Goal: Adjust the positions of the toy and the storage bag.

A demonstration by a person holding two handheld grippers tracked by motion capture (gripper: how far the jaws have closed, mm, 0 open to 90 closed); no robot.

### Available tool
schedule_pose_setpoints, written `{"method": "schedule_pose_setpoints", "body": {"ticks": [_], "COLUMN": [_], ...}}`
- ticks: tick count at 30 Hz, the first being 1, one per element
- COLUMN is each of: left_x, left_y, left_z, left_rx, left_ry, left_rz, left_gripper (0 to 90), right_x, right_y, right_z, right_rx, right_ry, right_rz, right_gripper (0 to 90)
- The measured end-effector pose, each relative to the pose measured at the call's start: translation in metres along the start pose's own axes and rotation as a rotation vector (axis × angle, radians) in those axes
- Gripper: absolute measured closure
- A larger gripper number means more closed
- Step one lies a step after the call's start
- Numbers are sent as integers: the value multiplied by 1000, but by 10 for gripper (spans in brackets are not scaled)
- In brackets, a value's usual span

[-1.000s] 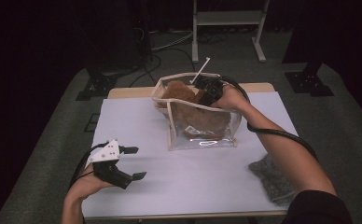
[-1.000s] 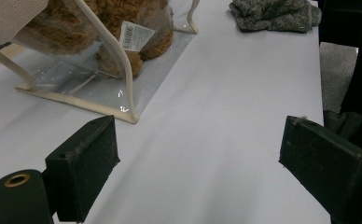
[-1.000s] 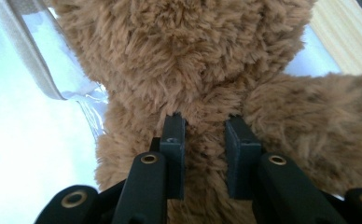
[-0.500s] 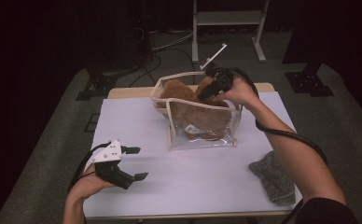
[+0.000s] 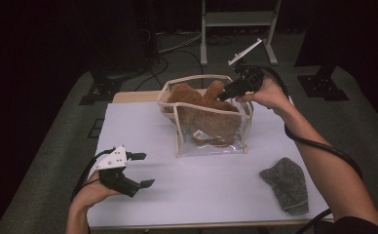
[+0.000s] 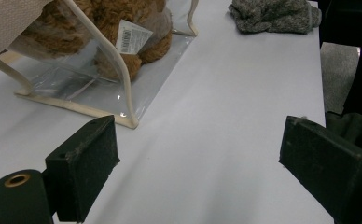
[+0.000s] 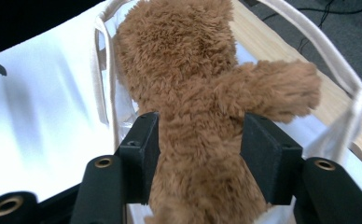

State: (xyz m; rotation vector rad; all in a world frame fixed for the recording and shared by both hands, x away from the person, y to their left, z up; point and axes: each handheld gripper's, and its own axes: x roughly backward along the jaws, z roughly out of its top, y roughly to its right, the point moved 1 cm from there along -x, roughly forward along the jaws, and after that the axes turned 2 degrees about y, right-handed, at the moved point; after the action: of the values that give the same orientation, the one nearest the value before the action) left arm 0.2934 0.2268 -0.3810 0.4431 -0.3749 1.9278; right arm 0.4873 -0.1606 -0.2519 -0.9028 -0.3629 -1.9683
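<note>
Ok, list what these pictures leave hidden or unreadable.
- Teddy bear, high view: lower body veiled by the clear bag and its trim.
- Tag, left gripper view: print too small to read.
- Right tool, right gripper view: pad contact hidden by fur.
- Grey cloth, left gripper view: cut by the top edge.

A bag is stood on the far middle of the table, and a teddy is held inside it, with one limb raised above the rim. A cloth is laid on the table to the right of the bag, nearer the front edge and well apart from it. The left gripper is kept at the front left, above the table and well apart from the bag. The right gripper is placed over the bag's far right corner, and the teddy is found between its jaws.
</note>
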Motion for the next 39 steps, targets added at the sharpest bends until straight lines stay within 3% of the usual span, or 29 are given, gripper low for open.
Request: {"method": "schedule_pose_setpoints", "body": {"ticks": [20, 29, 39], "left_x": [-7, -7, -10], "left_y": [2, -1, -3], "left_z": [-1, -2, 0], "left_rx": [7, 9, 5], "left_ry": [-7, -6, -3], "left_rz": [-11, -12, -20], "left_gripper": [94, 94, 95], "right_x": [71, 86, 87], "right_y": [-6, -6, -10], "right_z": [-53, -81, -101], "right_rx": [-11, -37, -43], "right_ry": [94, 108, 107], "right_rz": [-36, -49, -47], "right_gripper": [395, 380, 359]}}
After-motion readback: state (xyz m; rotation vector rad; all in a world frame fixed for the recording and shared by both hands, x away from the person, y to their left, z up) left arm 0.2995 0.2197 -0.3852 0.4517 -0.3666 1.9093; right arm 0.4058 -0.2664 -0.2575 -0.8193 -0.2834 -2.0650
